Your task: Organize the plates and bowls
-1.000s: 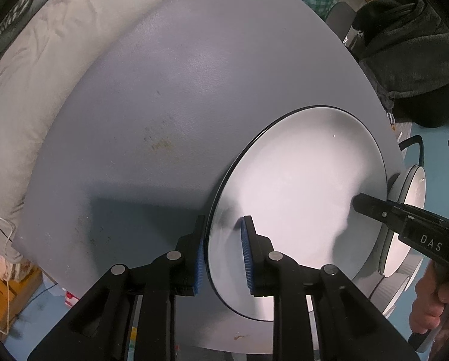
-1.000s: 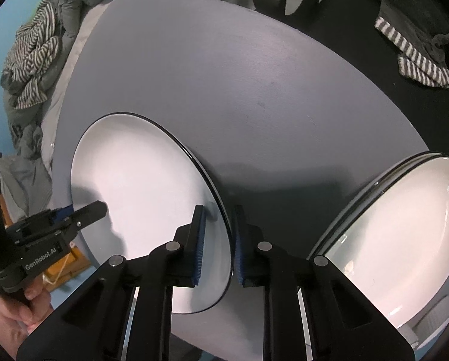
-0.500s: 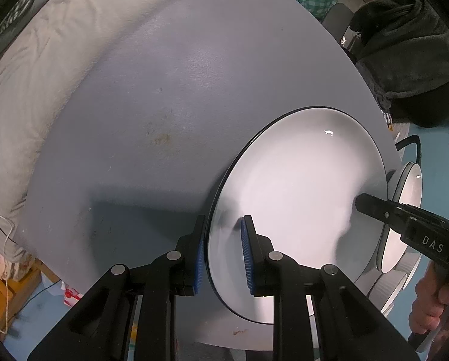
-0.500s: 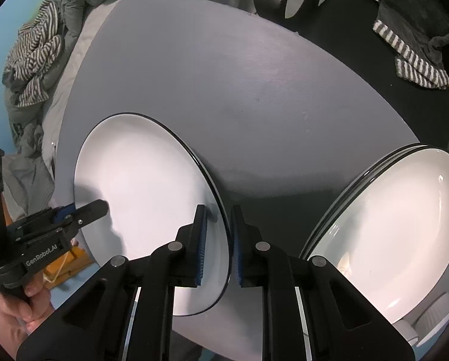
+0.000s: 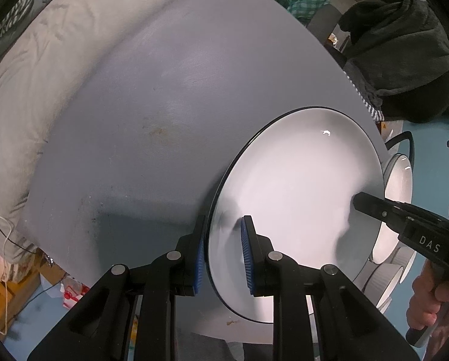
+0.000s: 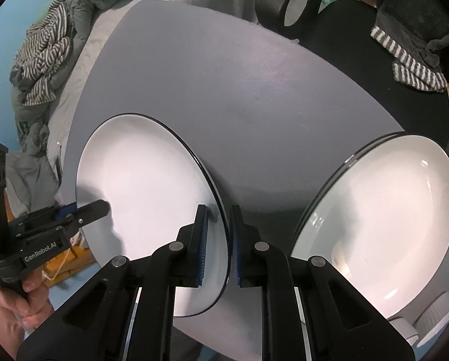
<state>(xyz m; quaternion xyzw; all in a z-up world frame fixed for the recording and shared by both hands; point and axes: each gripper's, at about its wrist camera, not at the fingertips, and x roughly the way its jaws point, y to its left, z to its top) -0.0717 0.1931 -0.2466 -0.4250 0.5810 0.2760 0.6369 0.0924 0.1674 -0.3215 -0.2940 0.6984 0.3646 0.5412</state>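
Glossy white ceramic plate (image 5: 299, 186) with black rim; matt grey table (image 5: 152, 96); crumpled cloth bedding (image 5: 43, 60).

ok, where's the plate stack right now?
The plate stack sits at the right of the right wrist view, on the grey table's near right edge, right of the held plate, apart from it.

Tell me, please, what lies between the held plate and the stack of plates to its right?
In the right wrist view, only bare grey table separates the held plate from the stack of plates.
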